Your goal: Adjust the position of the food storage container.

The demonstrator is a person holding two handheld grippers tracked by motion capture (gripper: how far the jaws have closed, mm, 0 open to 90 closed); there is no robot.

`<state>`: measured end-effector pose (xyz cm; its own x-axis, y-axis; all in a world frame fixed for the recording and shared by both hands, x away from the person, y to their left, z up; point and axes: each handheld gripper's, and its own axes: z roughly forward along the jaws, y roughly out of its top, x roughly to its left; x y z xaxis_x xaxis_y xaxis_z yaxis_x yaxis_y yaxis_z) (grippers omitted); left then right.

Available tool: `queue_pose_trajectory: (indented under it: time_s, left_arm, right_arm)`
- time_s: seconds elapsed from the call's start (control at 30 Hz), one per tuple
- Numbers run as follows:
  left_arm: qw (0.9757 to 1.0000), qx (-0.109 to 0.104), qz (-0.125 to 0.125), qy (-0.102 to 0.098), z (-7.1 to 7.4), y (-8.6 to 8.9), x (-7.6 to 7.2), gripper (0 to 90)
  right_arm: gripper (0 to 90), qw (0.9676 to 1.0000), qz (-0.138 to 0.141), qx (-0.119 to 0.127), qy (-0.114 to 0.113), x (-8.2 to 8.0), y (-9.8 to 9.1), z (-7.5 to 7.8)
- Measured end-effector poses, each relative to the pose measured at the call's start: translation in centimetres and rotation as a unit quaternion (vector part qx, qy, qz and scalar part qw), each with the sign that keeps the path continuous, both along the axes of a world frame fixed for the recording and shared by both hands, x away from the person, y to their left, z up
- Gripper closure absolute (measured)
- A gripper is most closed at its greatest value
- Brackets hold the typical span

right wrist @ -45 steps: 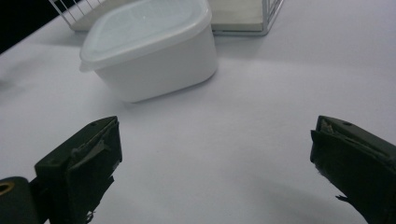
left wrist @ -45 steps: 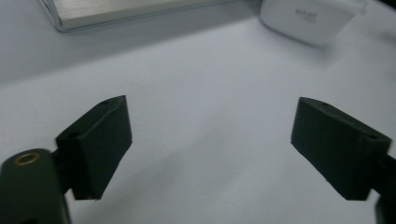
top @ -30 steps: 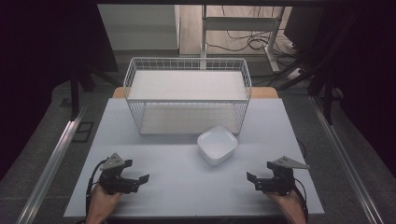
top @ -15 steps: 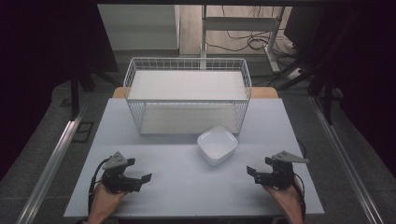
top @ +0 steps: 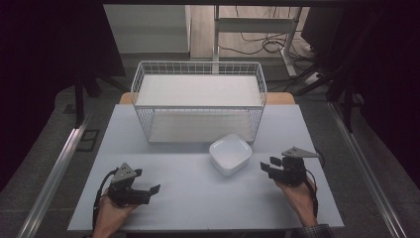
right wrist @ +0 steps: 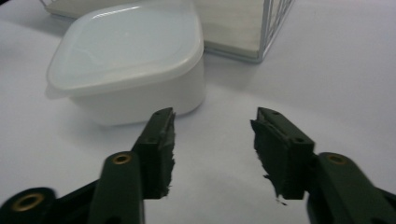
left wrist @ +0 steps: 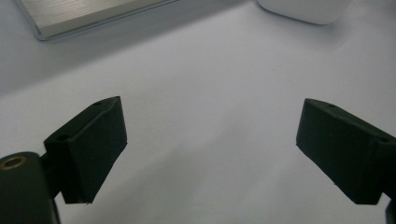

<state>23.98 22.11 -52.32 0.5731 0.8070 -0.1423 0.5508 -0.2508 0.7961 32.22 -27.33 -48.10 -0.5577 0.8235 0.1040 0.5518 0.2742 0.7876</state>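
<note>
High view: a white lidded container (top: 230, 154) sits on the pale surface (top: 198, 198), just in front of the wire basket (top: 198, 101) and between the two hands. The right tool (top: 267, 166) is near the container's right side, apart from it; its jaws have just been closing and now stand partly open with nothing between them. In the right gripper view the container (right wrist: 126, 65) lies just beyond the left jaw, untouched. The left tool (top: 151, 191) rests wide open and empty, well apart from the container.
</note>
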Motion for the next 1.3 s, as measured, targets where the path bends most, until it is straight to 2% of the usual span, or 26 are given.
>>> queue_pose_trajectory:
  time_s: [0.1, 0.13, 0.17, 0.23, 0.27, 0.3, 0.4, 0.5, 0.6, 0.63, 0.77, 0.87, 0.93, 1.07, 1.1, 1.13, 1.17, 1.2, 1.23, 1.3]
  left_arm:
    - [1.0000, 0.002, -0.001, 0.000, 0.0, -0.1, 0.0, 8.6]
    - [1.0000, 0.002, -0.001, 0.000, 0.0, -0.1, 0.0, 8.4]
    - [1.0000, 0.006, -0.002, 0.002, -0.1, -0.2, 0.1, 7.7]
    - [1.0000, 0.008, -0.002, 0.001, -0.1, -0.3, 0.1, 7.7]
    - [1.0000, 0.008, -0.002, 0.001, -0.1, -0.3, 0.1, 7.7]
    - [1.0000, 0.006, -0.005, 0.002, -0.1, -0.4, 0.1, 7.7]
    - [0.9998, 0.018, -0.009, 0.004, -0.3, -0.6, 0.1, 7.6]
    - [0.9998, 0.018, -0.010, 0.007, -0.4, -0.6, 0.2, 7.2]
    - [0.9999, 0.014, -0.009, 0.005, -0.3, -0.5, 0.1, 7.2]
    - [0.9999, 0.013, -0.009, 0.005, -0.3, -0.5, 0.1, 7.3]
    - [0.9999, 0.014, -0.008, 0.002, -0.2, -0.6, 0.1, 9.1]
    - [0.9998, 0.015, -0.008, 0.004, -0.1, -0.7, 0.1, 11.9]
    - [0.9998, 0.004, -0.014, 0.012, 0.0, -0.8, 0.3, 16.1]
    - [0.9996, 0.010, -0.023, 0.015, 0.1, -1.7, 0.8, 25.1]
    - [0.9993, 0.004, -0.033, 0.018, 0.1, -2.7, 1.8, 28.0]
    - [0.9993, 0.004, -0.033, 0.018, 0.1, -2.7, 1.8, 30.1]
    - [0.9990, 0.000, -0.039, 0.023, 0.0, -3.4, 2.5, 30.1]
    - [0.9988, 0.002, -0.043, 0.023, 0.1, -3.9, 2.9, 32.6]
    - [0.9984, 0.011, -0.051, 0.021, 0.2, -5.1, 4.0, 36.4]
    - [0.9981, 0.016, -0.057, 0.016, 0.5, -6.5, 5.3, 42.2]
  right_arm:
    - [64.2, 0.9999, -0.001, -0.012, -0.008, 1.5, 0.4, 0.7]
    - [64.2, 0.9999, -0.001, -0.012, -0.008, 1.5, 0.4, 0.7]
    - [72.6, 0.9998, 0.001, -0.017, -0.013, 2.4, 0.9, 1.0]
    - [81.0, 0.9997, 0.007, -0.022, -0.013, 3.4, 1.3, 1.2]
    - [81.0, 0.9997, 0.007, -0.022, -0.013, 3.4, 1.3, 1.2]
    - [88.4, 0.9995, 0.011, -0.025, -0.013, 4.3, 1.9, 1.2]
    - [89.2, 0.9992, 0.016, -0.036, -0.009, 5.4, 2.8, 0.8]
    - [89.2, 0.9985, 0.018, -0.051, -0.006, 6.9, 3.8, 0.3]
    - [89.2, 0.9985, 0.018, -0.051, -0.001, 8.2, 4.5, -0.2]
    - [89.2, 0.9984, 0.025, -0.050, -0.004, 8.7, 4.8, -0.4]
    - [89.1, 0.9982, 0.042, -0.043, 0.007, 9.8, 5.4, -1.0]
    - [89.2, 0.9980, 0.048, -0.040, 0.011, 9.9, 5.7, -1.2]
    - [89.2, 0.9979, 0.050, -0.039, 0.014, 9.6, 5.7, -1.3]
    - [89.1, 0.9976, 0.054, -0.038, 0.020, 8.9, 5.8, -1.2]
    - [89.1, 0.9971, 0.062, -0.038, 0.024, 8.5, 6.0, -1.3]
    - [89.1, 0.9971, 0.062, -0.038, 0.024, 8.5, 6.0, -1.3]
    - [89.1, 0.9969, 0.063, -0.039, 0.028, 8.3, 6.1, -1.4]
    - [89.1, 0.9965, 0.065, -0.045, 0.029, 8.2, 6.3, -1.4]
    - [89.1, 0.9962, 0.065, -0.049, 0.029, 7.9, 6.6, -1.5]
    - [89.0, 0.9959, 0.068, -0.049, 0.034, 7.7, 7.0, -1.6]
